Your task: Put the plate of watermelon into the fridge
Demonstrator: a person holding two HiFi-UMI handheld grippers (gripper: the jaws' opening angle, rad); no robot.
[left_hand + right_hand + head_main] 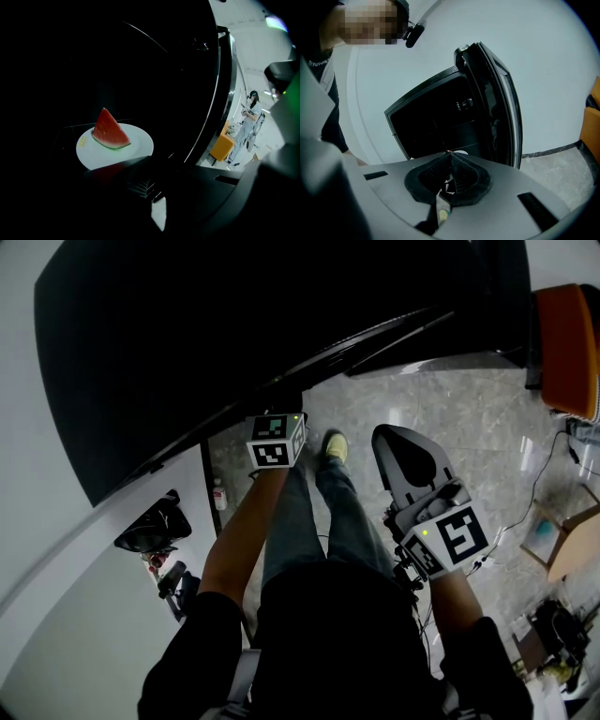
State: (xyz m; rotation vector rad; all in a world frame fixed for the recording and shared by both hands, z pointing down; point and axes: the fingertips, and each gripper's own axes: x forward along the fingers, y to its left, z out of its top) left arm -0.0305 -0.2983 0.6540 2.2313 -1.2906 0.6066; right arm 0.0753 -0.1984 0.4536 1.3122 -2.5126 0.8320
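Fingers (119, 180) of the left gripper (150, 163) look drawn together with nothing between them. Their tips are just short of the near rim of the plate (139, 146), and the dark makes it hard to say whether they touch it. The right gripper (449, 155) hangs outside the fridge (436, 119), facing its interior, with its fingers (465, 177) pressed shut on nothing.

The plate lies flat on the dark shelf surface (68, 133) inside the fridge, seemingly toward its front edge. The watermelon (109, 132) wedge stands on the plate's left half, and the door (502, 105) is open.

The placing itself looks done; what seems left is to draw the left gripper out and shut the door.

If the plate needs shifting, it is probably stiff, smooth and breakable, so a pinch may slip. The bare rim on the near right side, clear of the fruit, is the likely place to take hold. The wedge rests loose and is probably wet, so any tilt could send it sliding.
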